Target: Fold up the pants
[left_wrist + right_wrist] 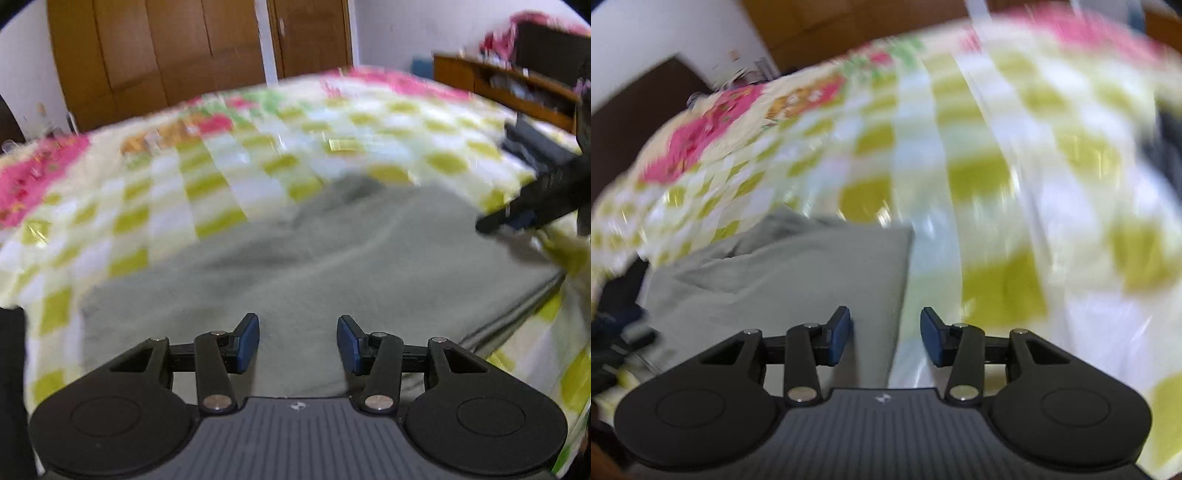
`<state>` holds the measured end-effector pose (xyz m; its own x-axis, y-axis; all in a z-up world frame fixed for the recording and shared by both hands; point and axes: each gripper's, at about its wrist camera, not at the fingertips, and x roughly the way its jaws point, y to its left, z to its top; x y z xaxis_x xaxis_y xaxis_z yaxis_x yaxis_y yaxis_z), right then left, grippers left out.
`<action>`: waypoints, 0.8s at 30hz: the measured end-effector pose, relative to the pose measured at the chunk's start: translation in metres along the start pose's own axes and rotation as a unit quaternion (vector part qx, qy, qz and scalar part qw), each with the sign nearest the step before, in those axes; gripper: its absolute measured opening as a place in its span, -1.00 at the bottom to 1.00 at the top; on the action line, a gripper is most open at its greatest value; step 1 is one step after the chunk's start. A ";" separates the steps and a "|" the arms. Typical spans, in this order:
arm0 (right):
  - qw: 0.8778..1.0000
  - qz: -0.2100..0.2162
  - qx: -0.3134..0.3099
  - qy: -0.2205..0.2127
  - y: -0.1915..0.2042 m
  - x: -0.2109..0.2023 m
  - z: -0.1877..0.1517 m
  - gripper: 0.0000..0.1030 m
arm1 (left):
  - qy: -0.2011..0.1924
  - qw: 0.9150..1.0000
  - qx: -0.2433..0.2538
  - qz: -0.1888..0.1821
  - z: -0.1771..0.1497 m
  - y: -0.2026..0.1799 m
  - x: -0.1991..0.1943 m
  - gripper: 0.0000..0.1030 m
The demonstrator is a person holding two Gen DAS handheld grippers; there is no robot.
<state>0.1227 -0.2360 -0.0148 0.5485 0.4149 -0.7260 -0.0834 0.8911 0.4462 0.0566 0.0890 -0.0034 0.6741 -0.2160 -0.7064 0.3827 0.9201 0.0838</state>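
Both pairs of jaws stand apart with nothing between the blue pads: the left gripper (297,341) hovers over the soft grey-green fabric pants (332,258), the right gripper (885,336) above their straight folded edge. The pants lie flat on the yellow-and-white checked bedspread (207,177), seemingly folded at least once; further folds and smoothing probably remain

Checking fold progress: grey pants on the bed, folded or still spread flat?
Folded at least once, it seems: the grey pants form a compact block with a straight right edge on the checked bedspread. Motion blur hides the layers.
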 end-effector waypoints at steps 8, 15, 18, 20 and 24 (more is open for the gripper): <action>0.982 0.164 0.071 0.056 -0.036 0.013 0.006 -0.15 | 0.015 1.000 0.016 0.011 0.007 -0.013 0.002 0.14; 0.980 0.170 0.089 0.059 -0.022 0.025 0.010 -0.91 | 0.029 0.999 0.038 0.011 0.015 -0.027 0.009 0.15; 0.980 0.167 0.104 0.028 -0.041 0.007 0.017 -0.93 | 0.041 0.998 0.050 -0.018 0.022 -0.044 0.016 0.19; 0.983 0.144 0.112 0.010 -0.056 -0.007 0.021 -0.93 | 0.044 0.996 0.067 -0.035 0.024 -0.060 0.023 0.20; 0.989 0.093 0.115 -0.001 -0.077 -0.029 0.021 -0.93 | 0.014 0.996 0.080 -0.049 0.037 -0.084 0.018 0.19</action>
<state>0.1301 -0.3209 -0.0171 0.5426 0.5678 -0.6190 0.0077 0.7335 0.6796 0.0605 -0.0040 0.0027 0.6116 -0.2912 -0.7356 0.5428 0.8309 0.1223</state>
